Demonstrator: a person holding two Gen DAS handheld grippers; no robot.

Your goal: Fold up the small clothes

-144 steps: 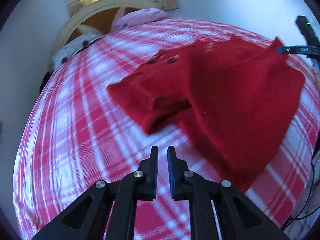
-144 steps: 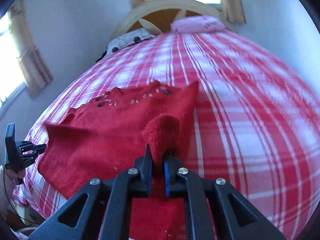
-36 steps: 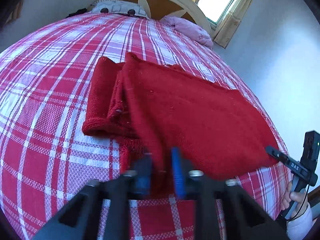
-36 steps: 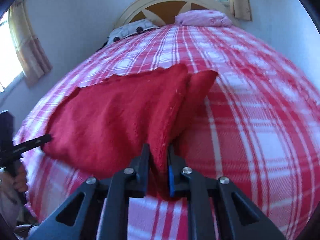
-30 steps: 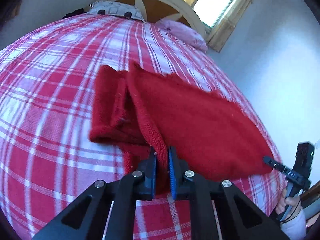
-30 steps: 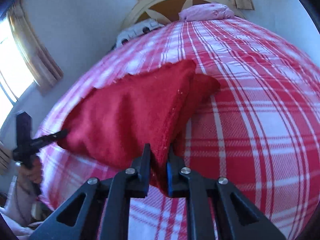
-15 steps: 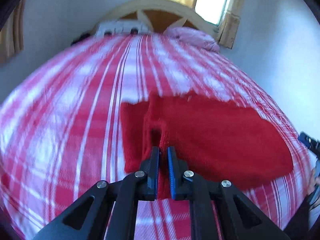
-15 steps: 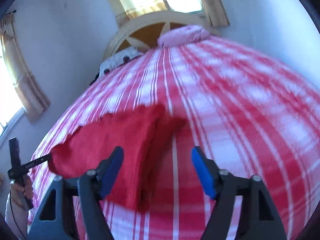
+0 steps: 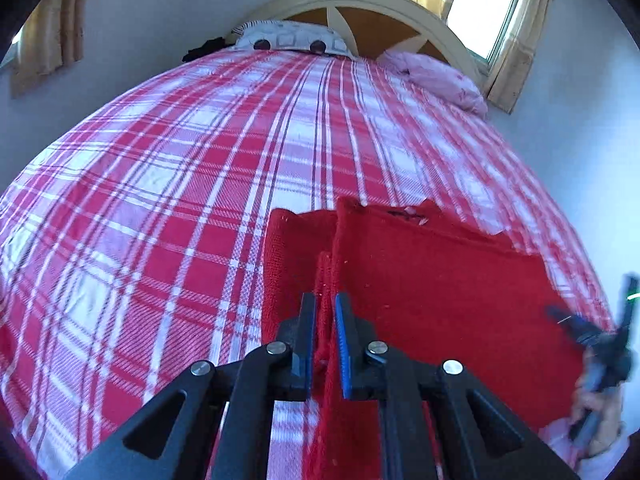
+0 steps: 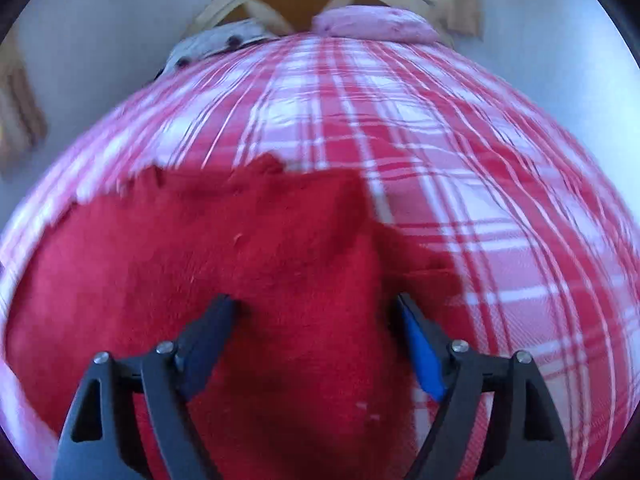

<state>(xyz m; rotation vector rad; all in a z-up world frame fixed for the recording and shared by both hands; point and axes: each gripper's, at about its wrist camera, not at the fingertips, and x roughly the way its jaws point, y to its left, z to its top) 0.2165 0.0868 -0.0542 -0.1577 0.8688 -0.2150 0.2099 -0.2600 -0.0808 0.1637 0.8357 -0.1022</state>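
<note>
A red knitted garment [image 9: 432, 280] lies folded over on the plaid bed. My left gripper [image 9: 325, 308] is shut on the garment's near left edge, with a ridge of red knit pinched between its jaws. In the right wrist view the garment [image 10: 240, 248] spreads wide below my right gripper [image 10: 316, 308], which is open and empty, its jaws straddling the garment's near right part. The right gripper also shows blurred at the right edge of the left wrist view [image 9: 600, 336], held by a hand.
The bed [image 9: 200, 160] has a red and white plaid cover. A spotted white pillow [image 9: 288, 40] and a pink pillow [image 9: 436, 76] lie by the arched headboard [image 9: 360, 4]. A window [image 9: 484, 4] with curtains is behind.
My right gripper let go of the garment's edge, opened wide and dropped low over the cloth. My left gripper stays shut on its edge and has moved back and tilted up.
</note>
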